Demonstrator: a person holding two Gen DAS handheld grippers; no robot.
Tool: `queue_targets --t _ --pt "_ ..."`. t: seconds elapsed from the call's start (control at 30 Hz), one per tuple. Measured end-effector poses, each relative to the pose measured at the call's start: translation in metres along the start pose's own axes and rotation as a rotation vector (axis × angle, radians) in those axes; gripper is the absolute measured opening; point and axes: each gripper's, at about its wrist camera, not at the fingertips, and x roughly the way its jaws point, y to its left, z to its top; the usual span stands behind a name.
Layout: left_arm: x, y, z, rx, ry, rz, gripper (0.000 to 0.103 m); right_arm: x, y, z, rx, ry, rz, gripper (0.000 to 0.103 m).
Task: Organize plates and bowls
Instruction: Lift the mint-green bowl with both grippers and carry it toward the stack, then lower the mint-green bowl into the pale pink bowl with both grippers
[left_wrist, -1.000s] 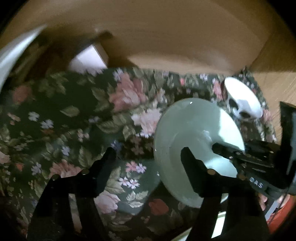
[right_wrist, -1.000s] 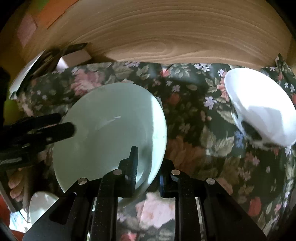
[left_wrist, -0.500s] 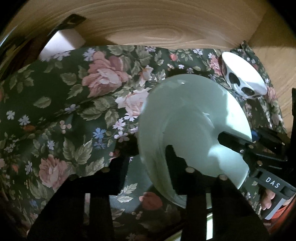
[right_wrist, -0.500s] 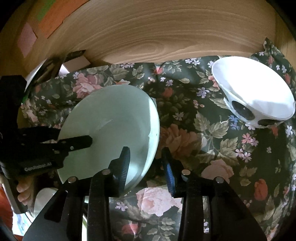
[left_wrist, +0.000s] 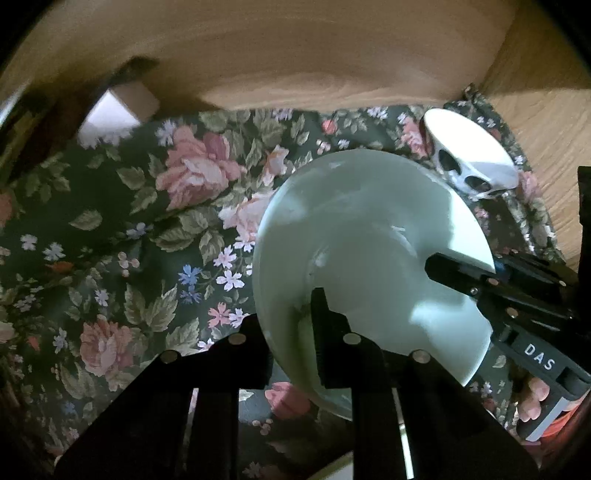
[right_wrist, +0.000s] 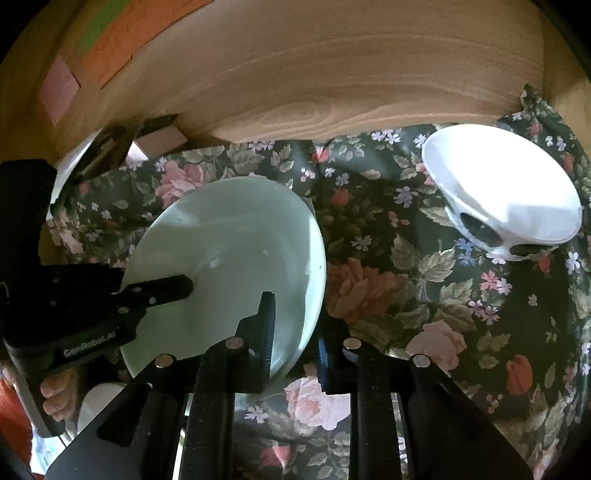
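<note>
Both grippers clamp the same pale green glazed round plate (right_wrist: 229, 266), held tilted above the dark floral cloth (right_wrist: 406, 295). Right gripper (right_wrist: 295, 325) pinches the rim nearest it: one finger over the plate's face, the other behind the edge. Left gripper (left_wrist: 291, 325) bites the rim on its own near side in the same way, right finger on the concave face, left finger behind. In the right wrist view the left gripper's finger enters from the left, lying across the plate's face.

Risks, as judgement:
- Glaze looks smooth and glossy; narrow finger pads on a thin rim could let the plate slide or pivot if one grip eases first.
- Two rigid grips on one brittle plate: any disagreement in motion could twist it, chip the edge, or pop it free.
- Cloth is wrinkled and soft, so a plate set down on it may rock.

White bowl-shaped dish with dark oval cut-outs in its side (right_wrist: 502, 192) sits ahead and to the right of the right gripper, well apart from the plate, tilted on the cloth. Wood-grain panel (right_wrist: 314, 74) stands beyond.
</note>
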Motion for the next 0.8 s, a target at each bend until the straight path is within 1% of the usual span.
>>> queue_targets --t 0.17,0.4,0.57,0.8 --pt "-0.022 -0.003 -0.008 0.001 -0.051 -0.015 0.017 -0.018 0.006 0.001 -0.002 -0.039 0.001 0.015" --pt "-0.053 0.003 -0.024 -0.029 -0.101 -0.047 0.017 -0.042 0.024 -0.002 -0.034 -0.092 -0.015 0.015" --pt "-0.071 0.0 -0.034 -0.035 -0.138 -0.048 0.017 -0.055 0.042 -0.011 -0.057 -0.122 -0.02 0.015" --pt "-0.098 0.009 -0.055 -0.053 -0.181 -0.049 0.017 -0.069 0.067 -0.022 -0.091 -0.148 -0.017 0.015"
